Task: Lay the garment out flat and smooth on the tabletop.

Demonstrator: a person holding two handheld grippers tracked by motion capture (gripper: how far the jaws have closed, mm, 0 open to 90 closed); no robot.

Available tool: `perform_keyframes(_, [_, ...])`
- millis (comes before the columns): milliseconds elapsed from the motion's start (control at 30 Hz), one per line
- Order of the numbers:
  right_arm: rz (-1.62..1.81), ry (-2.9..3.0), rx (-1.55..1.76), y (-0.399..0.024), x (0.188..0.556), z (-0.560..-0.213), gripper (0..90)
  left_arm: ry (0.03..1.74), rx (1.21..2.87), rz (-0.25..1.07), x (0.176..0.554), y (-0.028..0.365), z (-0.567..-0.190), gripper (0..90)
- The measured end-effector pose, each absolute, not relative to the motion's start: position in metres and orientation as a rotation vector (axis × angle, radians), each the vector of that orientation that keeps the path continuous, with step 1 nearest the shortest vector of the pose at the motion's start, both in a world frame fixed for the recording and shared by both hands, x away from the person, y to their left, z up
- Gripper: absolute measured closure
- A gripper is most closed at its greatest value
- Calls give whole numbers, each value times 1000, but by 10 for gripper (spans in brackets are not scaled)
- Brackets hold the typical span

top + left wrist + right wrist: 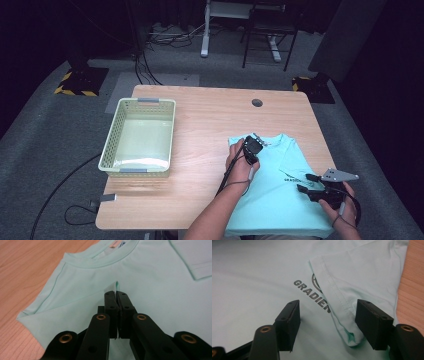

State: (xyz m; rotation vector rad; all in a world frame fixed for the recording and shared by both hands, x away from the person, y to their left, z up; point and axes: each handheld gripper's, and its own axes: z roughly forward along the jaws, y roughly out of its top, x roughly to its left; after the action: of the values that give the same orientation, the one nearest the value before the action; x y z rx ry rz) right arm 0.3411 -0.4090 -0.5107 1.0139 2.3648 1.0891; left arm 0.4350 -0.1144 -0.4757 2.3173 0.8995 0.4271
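I have the mint t-shirt [277, 190] lying flat on the table [210, 125], off to the right of the pale green basket [139, 137], with one sleeve [362, 277] already folded in over the printed lettering. My left gripper [115, 293] is clenched on a small pinch of fabric just below the collar [100, 261]. My right gripper [327, 315] is released, its fingers [288, 323] straddling the sleeve's corner. To do this well, I judge I should close the right on both layers before lifting, so that the fold holds.
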Motion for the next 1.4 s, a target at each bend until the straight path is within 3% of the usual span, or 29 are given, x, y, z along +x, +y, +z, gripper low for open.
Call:
perform_keyframes(633, [1085,2362,1013,-408,341,-511,370,935,2220,530,416,-62,-435,870])
perform_keyframes(1133, [1085,2362,1012,-408,340,-511,370,1052,2204,580,401,-4,-444,853])
perform_keyframes(1300, [1082,2359,1013,-408,340,-511,367,1137,2171,567,394,23,-452,691])
perform_keyframes(1367, [1079,2359,1013,-408,340,-511,360,1153,2164,547,392,26,-453,552])
perform_keyframes(1400, [1080,2361,1012,-408,340,-511,345,1161,2146,532,389,31,-454,552])
